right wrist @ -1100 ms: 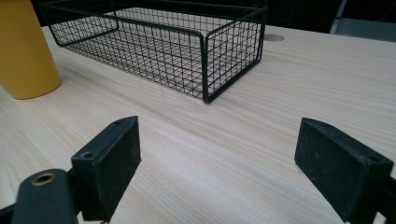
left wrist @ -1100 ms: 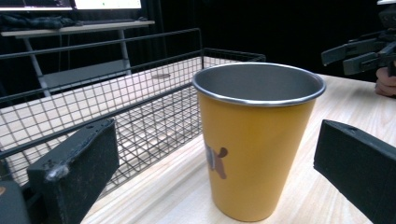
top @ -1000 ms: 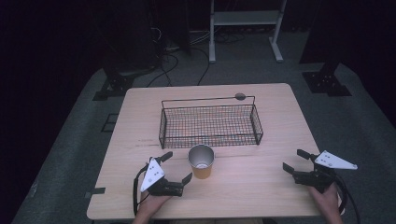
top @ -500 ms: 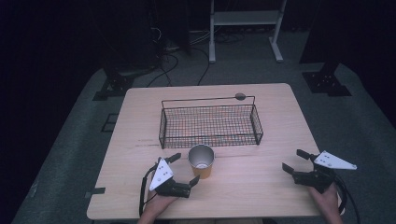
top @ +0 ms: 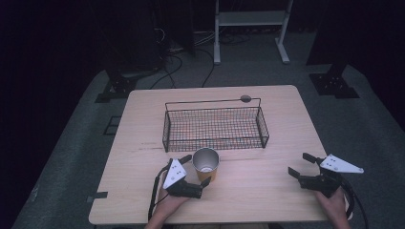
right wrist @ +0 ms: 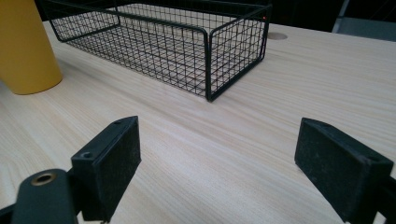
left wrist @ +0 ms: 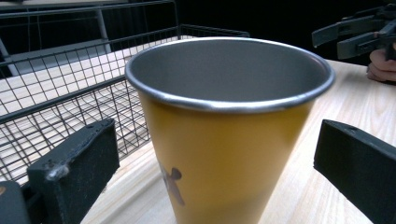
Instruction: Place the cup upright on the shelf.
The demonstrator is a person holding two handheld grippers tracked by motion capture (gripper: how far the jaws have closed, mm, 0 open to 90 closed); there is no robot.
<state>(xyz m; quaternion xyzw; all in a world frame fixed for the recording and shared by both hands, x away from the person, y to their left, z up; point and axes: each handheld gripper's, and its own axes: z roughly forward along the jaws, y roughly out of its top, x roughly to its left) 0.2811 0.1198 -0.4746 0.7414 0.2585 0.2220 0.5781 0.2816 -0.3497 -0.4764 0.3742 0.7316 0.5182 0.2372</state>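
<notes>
1. Risk, tipping: the yellow metal cup [top: 206, 164] stands upright and tall on a narrow base. If one finger of the left gripper [top: 196, 171] meets its wall before the other, the push probably tips it or slides it toward the wire basket [top: 215, 125].
2. Risk, slip: the cup tapers downward, so a low grip on the smooth wall likely lets it squeeze up and out of the pads. A hold nearer the rolled steel rim looks safer.
3. Risk, snag: the basket sits just behind the cup. A lift carried forward too low could catch the cup's base on the basket's front rail.
4. Left fingers [left wrist: 74, 163]: spread wide, one on each side of the cup, a clear gap on both sides in the left gripper view. No contact, nothing held.
5. Right gripper [top: 302, 167]: fingers [right wrist: 109, 161] wide apart, holding nothing, low over bare table [right wrist: 224, 154] near the right edge, well apart from cup and basket.
6. Cup location: near the front middle of the table, just in front of the basket, empty as far as the high view shows.
</notes>
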